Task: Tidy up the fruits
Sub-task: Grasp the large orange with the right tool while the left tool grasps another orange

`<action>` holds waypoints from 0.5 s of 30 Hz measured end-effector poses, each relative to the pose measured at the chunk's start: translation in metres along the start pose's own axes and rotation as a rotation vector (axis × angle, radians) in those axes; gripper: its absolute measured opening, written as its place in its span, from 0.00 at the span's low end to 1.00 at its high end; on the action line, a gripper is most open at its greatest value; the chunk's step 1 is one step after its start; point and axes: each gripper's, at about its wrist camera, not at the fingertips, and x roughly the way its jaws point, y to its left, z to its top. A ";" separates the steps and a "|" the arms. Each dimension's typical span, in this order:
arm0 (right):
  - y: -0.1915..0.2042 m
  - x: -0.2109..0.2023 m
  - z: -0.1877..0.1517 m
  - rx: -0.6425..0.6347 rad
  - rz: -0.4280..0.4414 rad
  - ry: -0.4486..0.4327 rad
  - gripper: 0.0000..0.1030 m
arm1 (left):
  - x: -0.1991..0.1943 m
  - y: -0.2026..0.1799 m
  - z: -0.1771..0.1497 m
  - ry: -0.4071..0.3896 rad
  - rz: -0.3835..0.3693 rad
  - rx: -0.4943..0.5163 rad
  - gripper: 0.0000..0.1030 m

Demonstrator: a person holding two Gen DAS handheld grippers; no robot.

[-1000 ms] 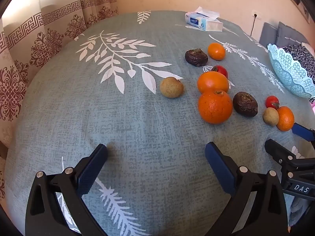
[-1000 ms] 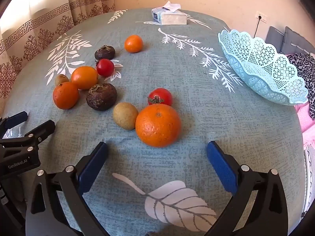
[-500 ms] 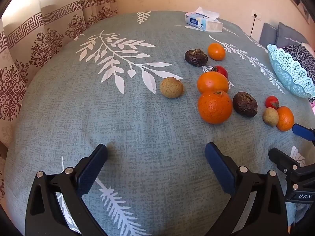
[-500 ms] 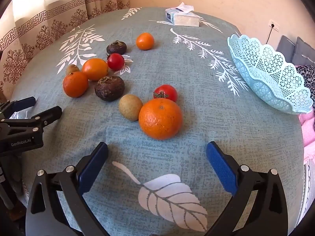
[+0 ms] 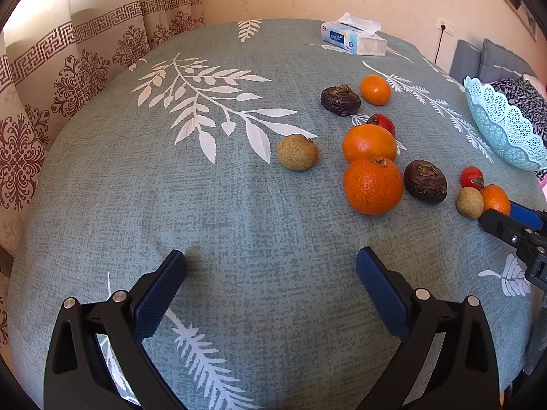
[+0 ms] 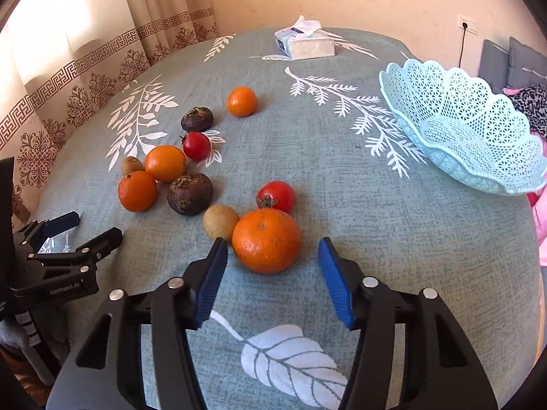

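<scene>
Orange mandarin (image 6: 266, 241) sits near the table's front edge, between the right gripper's (image 6: 273, 261) spread jaws; closing comes next, then the basket (image 6: 468, 130). Left gripper (image 5: 271, 266) gapes, empty.

Both grippers look like the same build: the left gripper (image 5: 271, 256) and right gripper (image 6: 273, 246) have chunky matte-black plastic arms with triangular cutouts, shiny silver screws at the pivots, and textured blue pads (image 6: 210, 282). The left one's body has small white "GenRobot.AI" lettering on its side.
</scene>
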 end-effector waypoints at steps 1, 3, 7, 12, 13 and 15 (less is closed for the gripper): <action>0.002 0.001 0.001 -0.010 0.004 0.000 0.50 | 0.000 0.000 0.000 0.000 -0.001 -0.001 0.95; 0.003 0.004 0.002 -0.025 0.008 -0.001 0.48 | -0.001 0.001 0.001 -0.002 -0.012 -0.006 0.95; 0.002 0.009 0.001 -0.041 0.006 0.008 0.41 | -0.004 0.005 0.001 -0.017 -0.060 -0.028 0.95; 0.000 0.008 0.000 -0.036 0.028 0.010 0.40 | -0.011 0.001 0.004 -0.045 -0.085 0.012 0.95; 0.000 0.008 0.001 -0.035 0.029 0.008 0.40 | -0.013 -0.002 0.005 -0.056 -0.080 0.029 0.95; 0.001 0.005 0.001 -0.037 0.029 0.002 0.40 | -0.017 -0.008 0.009 -0.079 -0.076 0.057 0.95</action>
